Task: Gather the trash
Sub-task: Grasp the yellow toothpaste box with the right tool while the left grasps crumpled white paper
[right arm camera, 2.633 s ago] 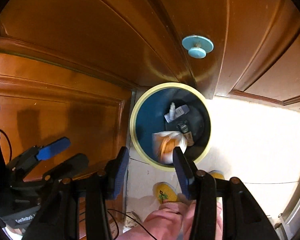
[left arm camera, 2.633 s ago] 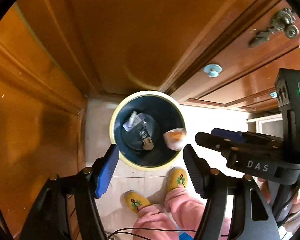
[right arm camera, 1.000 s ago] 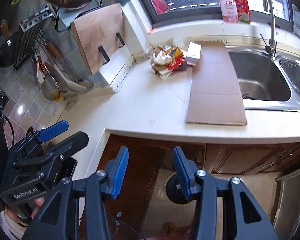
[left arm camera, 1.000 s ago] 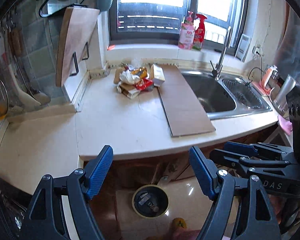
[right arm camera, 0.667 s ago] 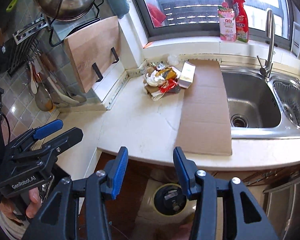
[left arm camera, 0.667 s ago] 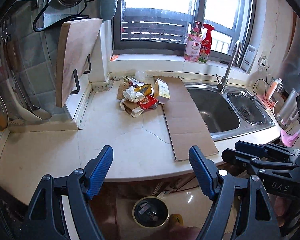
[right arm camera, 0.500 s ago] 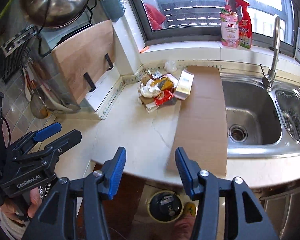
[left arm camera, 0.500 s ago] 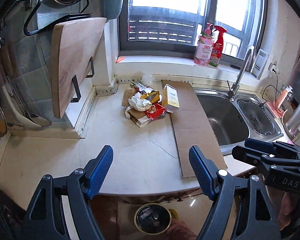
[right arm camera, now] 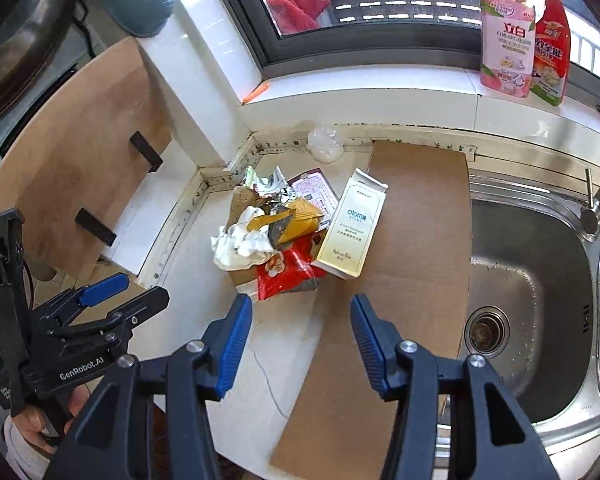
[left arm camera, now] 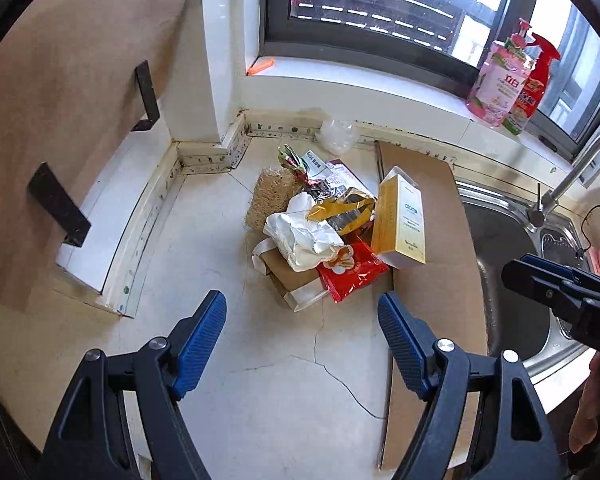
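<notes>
Readable stuff: "atom" on the front of the cream carton [right arm camera: 350, 230] lying at the edge of the trash pile, smaller lines under it too tiny to make out. "GenRobot.AI" in white on the left gripper [right arm camera: 114, 300] body. "DA" cut off at the frame edge on the right gripper [left arm camera: 560, 280]. Big "立白" on the pink soap pouch [right arm camera: 507, 40] on the windowsill. "350g" on a crumpled white wrapper [left arm camera: 314, 162].

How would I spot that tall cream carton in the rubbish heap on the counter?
Find the steel sink, then the cardboard sheet lying flat beside it. At the sheet's far left edge the cream carton lies tilted against the trash pile, the only clean, rigid, rectangular thing among crumpled wrappers.
</notes>
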Demonstrator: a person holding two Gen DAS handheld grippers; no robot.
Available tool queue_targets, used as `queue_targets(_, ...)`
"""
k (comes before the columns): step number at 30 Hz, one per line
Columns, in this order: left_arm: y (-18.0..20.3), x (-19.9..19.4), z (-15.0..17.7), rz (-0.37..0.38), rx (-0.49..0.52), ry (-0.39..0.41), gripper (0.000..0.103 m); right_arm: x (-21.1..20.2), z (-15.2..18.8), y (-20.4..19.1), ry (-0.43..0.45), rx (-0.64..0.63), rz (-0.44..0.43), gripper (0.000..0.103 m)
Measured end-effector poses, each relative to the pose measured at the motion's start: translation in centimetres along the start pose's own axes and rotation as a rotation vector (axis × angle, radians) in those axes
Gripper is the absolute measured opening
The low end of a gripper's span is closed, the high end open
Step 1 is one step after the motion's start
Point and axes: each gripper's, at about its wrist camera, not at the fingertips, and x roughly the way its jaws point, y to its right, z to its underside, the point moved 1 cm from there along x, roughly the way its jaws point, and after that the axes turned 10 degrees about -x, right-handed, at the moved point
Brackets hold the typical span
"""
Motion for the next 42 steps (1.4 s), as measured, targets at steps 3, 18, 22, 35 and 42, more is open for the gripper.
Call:
queue_targets(3, 0.2, 3.6, -1.4, -0.022, -0.024, -0.046, 0.076, 3.4, -1.9, 2.4, -0.032, 0.044, -0.008, 0.052)
queue_targets(18, -0.7, 13.4, -4.7, -0.017, -0.184, -0.173, 0.066, 14.2, -4.7, 6.2, -0.153, 0.136, -0.037, 0.052)
queue_targets(22, -0.9, 14.4, -4.8, -0.019, -0.2, -0.186, 0.054, 15.4, -4.7, 6.5, -0.165, 0.137, -0.044, 0.052)
queue_targets(35, -1.4, 14.9, -4.8, -0.017, -0.202, -0.169, 0.013, 17.6, -4.4, 7.7, -0.183, 0.225, -0.117, 0.06)
queue_targets(42, -2.1, 13.0, -4.8, -0.007, -0.203, -0.124, 0.012, 18.8, -4.1, 7.6, -0.201, 0.267, -0.154, 0.063)
